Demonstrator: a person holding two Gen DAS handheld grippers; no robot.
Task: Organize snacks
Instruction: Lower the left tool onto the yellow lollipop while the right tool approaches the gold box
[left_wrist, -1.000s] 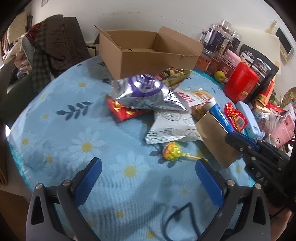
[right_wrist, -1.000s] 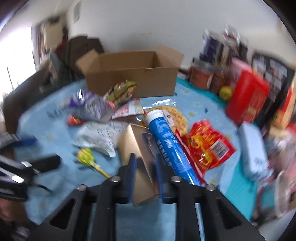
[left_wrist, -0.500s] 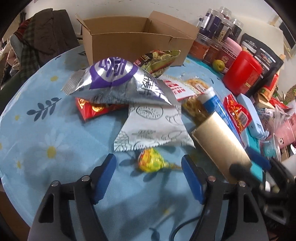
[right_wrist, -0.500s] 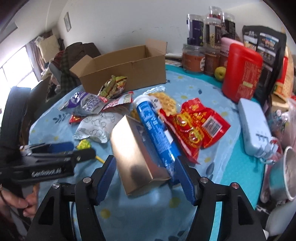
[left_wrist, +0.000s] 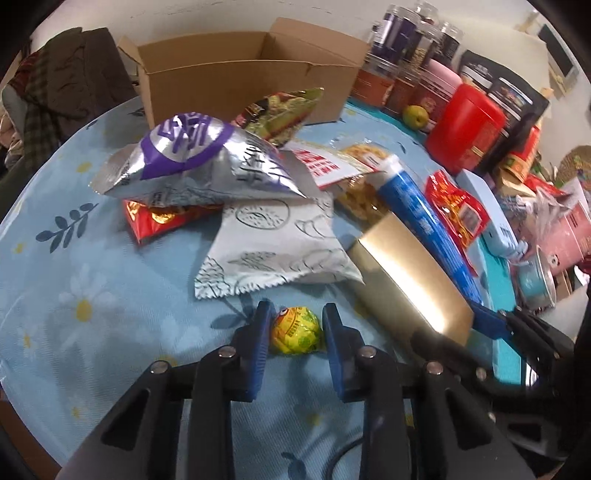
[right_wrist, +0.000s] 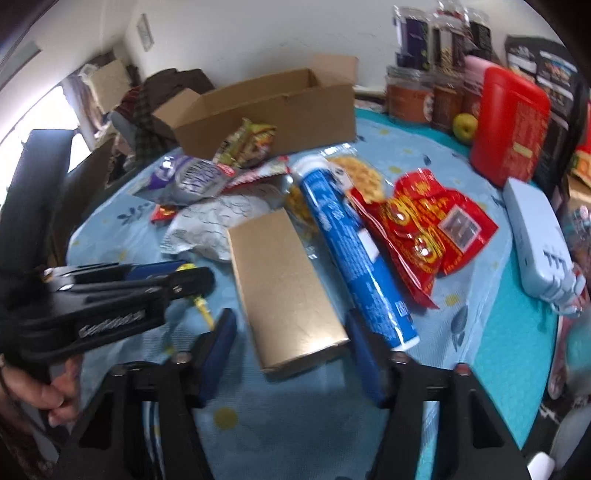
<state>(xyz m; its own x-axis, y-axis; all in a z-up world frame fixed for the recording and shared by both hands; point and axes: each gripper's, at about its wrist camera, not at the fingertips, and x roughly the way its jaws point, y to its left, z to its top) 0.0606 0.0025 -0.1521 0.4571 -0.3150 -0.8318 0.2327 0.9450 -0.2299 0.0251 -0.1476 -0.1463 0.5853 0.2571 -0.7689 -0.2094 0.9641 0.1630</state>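
Note:
My left gripper (left_wrist: 295, 319) is shut on a yellow-green lollipop (left_wrist: 294, 329) lying on the blue flowered tablecloth (left_wrist: 92, 280). My right gripper (right_wrist: 290, 323) is open, its jaws either side of the near end of a gold box (right_wrist: 284, 284). The gold box (left_wrist: 410, 284) lies beside a blue tube (right_wrist: 351, 247). Behind them lie a white bag (left_wrist: 273, 243), a silver-purple bag (left_wrist: 199, 162), a red packet (right_wrist: 424, 221) and a green packet (left_wrist: 280, 114). An open cardboard box (left_wrist: 240, 74) stands at the back.
Jars (right_wrist: 421, 92), a red canister (right_wrist: 509, 122), a green apple (right_wrist: 464, 125) and dark bags (right_wrist: 546, 70) line the back right. A pale blue case (right_wrist: 539, 236) lies at the right. Clothes (left_wrist: 62, 77) hang at the back left.
My left gripper moved forward and closed on the lollipop. My right gripper let go of the gold box, opened, and drew back so its jaws frame the box's near end.

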